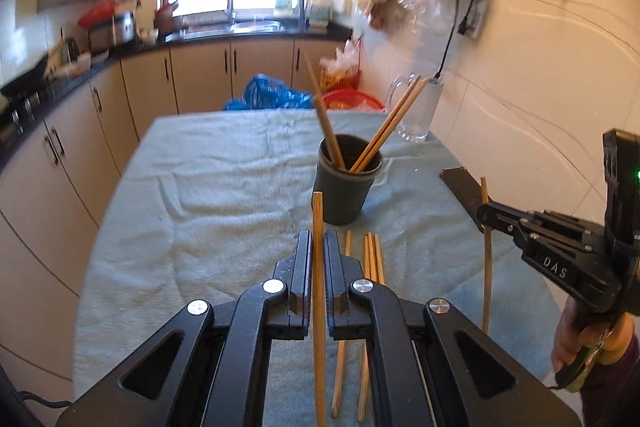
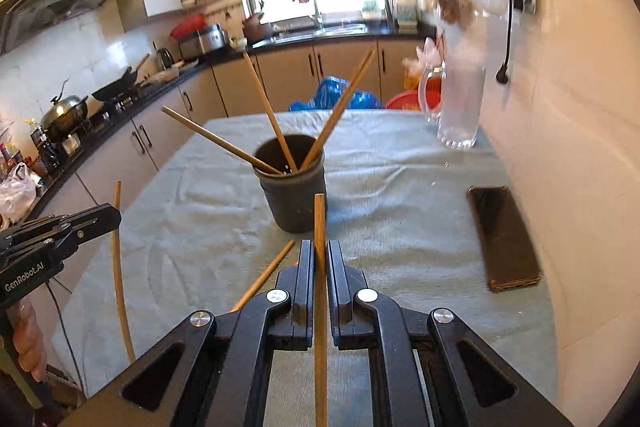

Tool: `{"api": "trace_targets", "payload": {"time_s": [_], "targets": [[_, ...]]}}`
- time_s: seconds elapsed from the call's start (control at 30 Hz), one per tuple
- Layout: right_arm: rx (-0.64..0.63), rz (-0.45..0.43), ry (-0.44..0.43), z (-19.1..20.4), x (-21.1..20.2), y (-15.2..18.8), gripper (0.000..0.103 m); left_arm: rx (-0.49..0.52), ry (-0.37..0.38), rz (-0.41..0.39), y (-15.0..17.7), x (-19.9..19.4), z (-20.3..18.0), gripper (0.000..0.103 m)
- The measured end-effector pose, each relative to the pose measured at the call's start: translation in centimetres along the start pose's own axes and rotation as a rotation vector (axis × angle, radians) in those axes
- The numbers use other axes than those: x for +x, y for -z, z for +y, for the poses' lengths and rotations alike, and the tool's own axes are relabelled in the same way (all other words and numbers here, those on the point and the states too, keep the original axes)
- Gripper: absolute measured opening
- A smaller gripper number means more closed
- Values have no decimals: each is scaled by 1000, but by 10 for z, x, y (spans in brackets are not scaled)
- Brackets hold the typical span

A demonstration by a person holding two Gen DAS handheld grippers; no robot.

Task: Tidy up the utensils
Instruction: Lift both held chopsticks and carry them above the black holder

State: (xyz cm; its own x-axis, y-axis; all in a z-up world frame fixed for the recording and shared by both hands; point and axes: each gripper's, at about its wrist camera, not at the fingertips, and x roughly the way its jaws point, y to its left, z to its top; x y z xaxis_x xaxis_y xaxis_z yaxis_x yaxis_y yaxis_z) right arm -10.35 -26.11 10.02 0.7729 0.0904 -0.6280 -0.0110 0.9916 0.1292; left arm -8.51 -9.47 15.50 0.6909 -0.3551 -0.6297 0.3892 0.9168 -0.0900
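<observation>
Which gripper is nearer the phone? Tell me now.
Right. The right gripper, gripping a chopstick, is just left of the phone; the left gripper, with another chopstick, sits farther left, past the loose chopsticks.

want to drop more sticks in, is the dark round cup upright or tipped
Upright: the dark round cup stands on the grey-green towel, mouth up, with wooden chopsticks leaning out of it.
</observation>
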Motion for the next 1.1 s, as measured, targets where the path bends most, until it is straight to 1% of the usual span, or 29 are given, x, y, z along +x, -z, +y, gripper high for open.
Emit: {"api": "trace_targets", "payload": {"time_s": [0.07, 0.17, 0.3, 0.53, 0.7, 0.87, 1.1], "targets": [[-6, -24, 4, 2, -13, 3, 7, 24, -9, -27, 3, -16, -6, 5], [-2, -48, -3, 5, -30, 6, 7, 46, -2, -57, 9, -36, -12, 5], [1, -80, -8, 8, -50, 11, 7, 42, 32, -77, 14, -54, -16, 5], [-7, -138, -2, 12, -79, 10, 7, 48, 62, -127, 14, -79, -27, 5], [-8, -163, 1, 11, -86, 4, 7, 45, 64, -167, 0, -83, -28, 5], [-9, -174, 2, 9, -84, -7, 7, 27, 79, -180, -20, -82, -26, 5], [-20, -199, 9, 5, -77, -31, 7, 22, 80, -227, -60, -78, -29, 5]]}}
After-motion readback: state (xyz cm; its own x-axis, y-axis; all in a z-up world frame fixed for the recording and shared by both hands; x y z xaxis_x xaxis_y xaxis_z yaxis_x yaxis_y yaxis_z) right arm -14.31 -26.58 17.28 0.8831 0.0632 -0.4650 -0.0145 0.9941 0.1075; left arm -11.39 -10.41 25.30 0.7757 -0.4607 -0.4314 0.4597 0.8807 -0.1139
